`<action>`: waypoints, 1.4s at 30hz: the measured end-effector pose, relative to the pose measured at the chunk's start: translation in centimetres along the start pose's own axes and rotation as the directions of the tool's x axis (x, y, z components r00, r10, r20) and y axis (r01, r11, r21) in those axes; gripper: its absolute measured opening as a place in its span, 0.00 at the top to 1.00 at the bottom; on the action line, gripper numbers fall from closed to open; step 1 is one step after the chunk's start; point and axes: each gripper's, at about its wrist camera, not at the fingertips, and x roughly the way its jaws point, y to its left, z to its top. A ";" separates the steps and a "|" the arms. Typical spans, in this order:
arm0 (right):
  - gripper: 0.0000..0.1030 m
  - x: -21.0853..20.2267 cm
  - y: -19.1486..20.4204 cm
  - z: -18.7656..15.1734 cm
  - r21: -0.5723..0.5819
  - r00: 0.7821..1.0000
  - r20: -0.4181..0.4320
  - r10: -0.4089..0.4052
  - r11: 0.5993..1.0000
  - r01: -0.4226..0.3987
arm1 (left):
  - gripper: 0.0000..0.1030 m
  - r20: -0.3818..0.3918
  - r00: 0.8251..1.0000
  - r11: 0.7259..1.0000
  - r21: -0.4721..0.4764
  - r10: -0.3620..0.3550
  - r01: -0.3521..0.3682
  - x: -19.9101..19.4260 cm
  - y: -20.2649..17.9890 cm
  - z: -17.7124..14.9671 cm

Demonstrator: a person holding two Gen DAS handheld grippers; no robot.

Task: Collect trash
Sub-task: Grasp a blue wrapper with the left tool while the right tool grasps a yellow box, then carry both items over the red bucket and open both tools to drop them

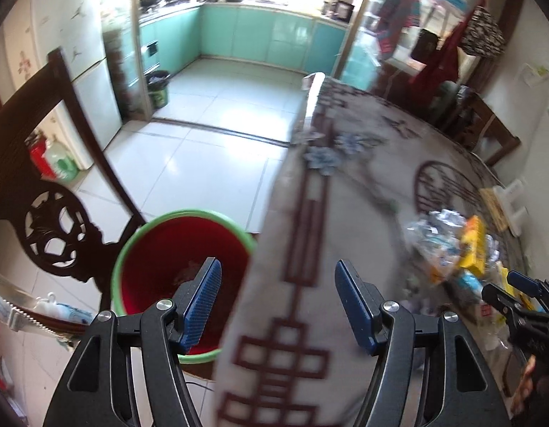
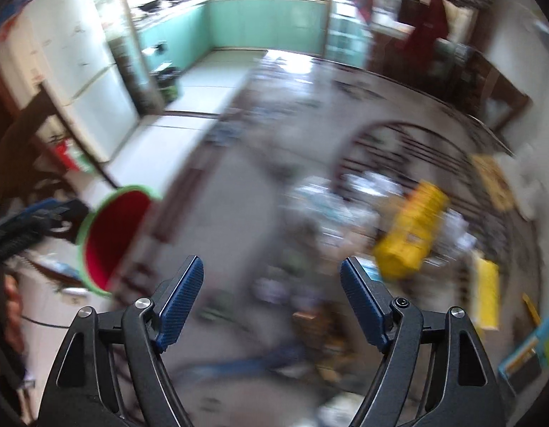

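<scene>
In the left wrist view, the left gripper (image 1: 278, 306) hangs over the edge of the tabletop (image 1: 345, 213), which wears a grey cloth with dark red lattice patterns; its jaws stand wide apart and grasp nothing. One blue pad sits above the round red bin with a green rim (image 1: 182, 277), which stands on the white tiled floor (image 1: 189, 163) just beside the tabletop, next to a dark carved wooden chair (image 1: 50, 220). This view shows the bin's inside; the other catches only its tilted rim. Farther right lies the heap of crumpled plastic wrappers and a yellow packet (image 1: 456, 249), with the right gripper at the frame's edge beyond it.

The right wrist view is heavily blurred. The right gripper (image 2: 271, 302), jaws released and empty, hovers over the tabletop near the heap, where a yellow box (image 2: 409, 235) stands out. Far back, the turquoise kitchen cabinets (image 1: 260, 35) appear.
</scene>
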 end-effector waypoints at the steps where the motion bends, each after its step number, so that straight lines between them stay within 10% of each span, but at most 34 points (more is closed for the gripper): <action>1: 0.23 0.0 -2.1 -0.4 0.026 1.000 -0.006 -0.031 0.999 0.031 | 0.36 0.010 1.000 1.000 0.008 -0.002 0.002 -0.2 -1.2 -0.2; 8: 0.19 1.5 -16.5 -3.5 0.225 0.977 -0.095 -0.192 0.952 0.209 | 0.36 -0.028 0.999 0.999 0.035 -0.036 0.037 0.1 -10.2 -2.6; 17: 0.20 7.5 -24.3 -7.1 0.356 0.969 -0.243 -0.050 0.924 0.137 | 0.36 -0.087 0.992 0.989 0.107 -0.088 0.097 1.0 -20.4 -4.6; 20: 0.57 8.2 -24.9 -8.0 0.385 0.966 -0.255 0.038 0.921 0.065 | 0.36 -0.137 0.983 0.986 0.104 -0.119 0.134 2.8 -22.6 -4.7; 22: 0.62 8.0 -25.4 -8.5 0.393 0.969 -0.236 0.068 0.919 0.031 | 0.36 -0.188 0.971 0.983 0.084 -0.148 0.166 4.7 -24.1 -4.9; 31: 0.65 1.5 -24.9 -6.0 0.258 0.997 -0.057 0.058 0.965 -0.041 | 0.37 -0.272 0.939 0.978 -0.048 -0.209 0.204 11.9 -27.0 -4.9; 35: 0.65 -0.6 -23.2 -4.1 0.194 0.996 0.018 0.084 0.977 -0.086 | 0.88 -0.305 0.918 0.967 -0.089 -0.255 0.239 13.4 -26.9 -5.2; 42: 0.64 0.1 -17.6 0.7 0.069 0.980 0.100 0.170 0.982 -0.177 | 0.91 -0.241 0.928 0.958 -0.107 -0.286 0.267 10.9 -25.9 -5.4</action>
